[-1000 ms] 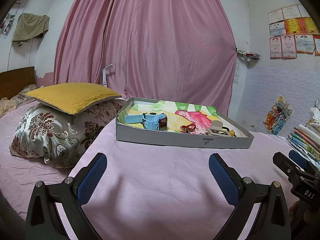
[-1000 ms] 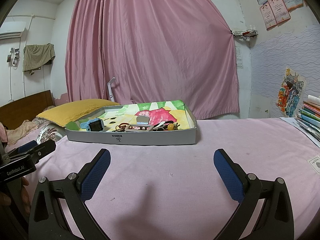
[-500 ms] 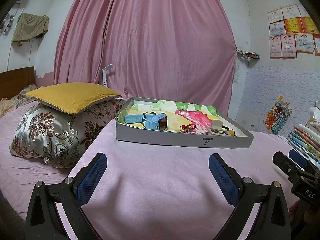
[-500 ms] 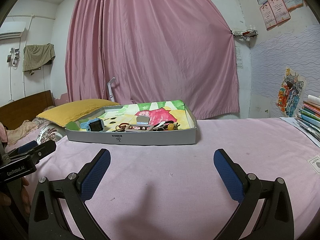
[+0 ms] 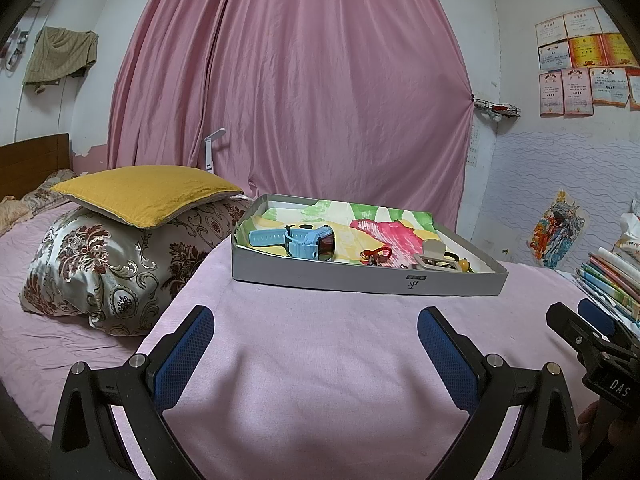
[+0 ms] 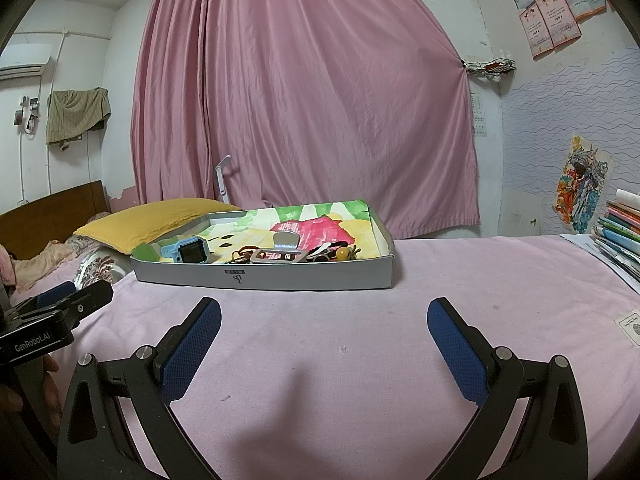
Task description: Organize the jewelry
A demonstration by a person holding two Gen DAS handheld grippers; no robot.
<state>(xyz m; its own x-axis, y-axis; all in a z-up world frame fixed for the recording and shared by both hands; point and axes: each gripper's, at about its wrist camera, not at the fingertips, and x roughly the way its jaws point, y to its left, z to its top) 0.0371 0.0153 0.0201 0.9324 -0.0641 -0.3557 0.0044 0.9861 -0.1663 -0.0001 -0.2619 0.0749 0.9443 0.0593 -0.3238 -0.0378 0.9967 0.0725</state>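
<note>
A shallow grey box lid lined with colourful paper sits on the pink sheet ahead of both grippers. In it lie a blue watch, a red cord piece, a beige hair clip and a small tangle with a yellow bead. My left gripper is open and empty, well short of the box. My right gripper is open and empty, also short of it.
A yellow pillow lies on a patterned pillow left of the box. Stacked books sit at the right edge. A pink curtain hangs behind. A small card lies on the sheet.
</note>
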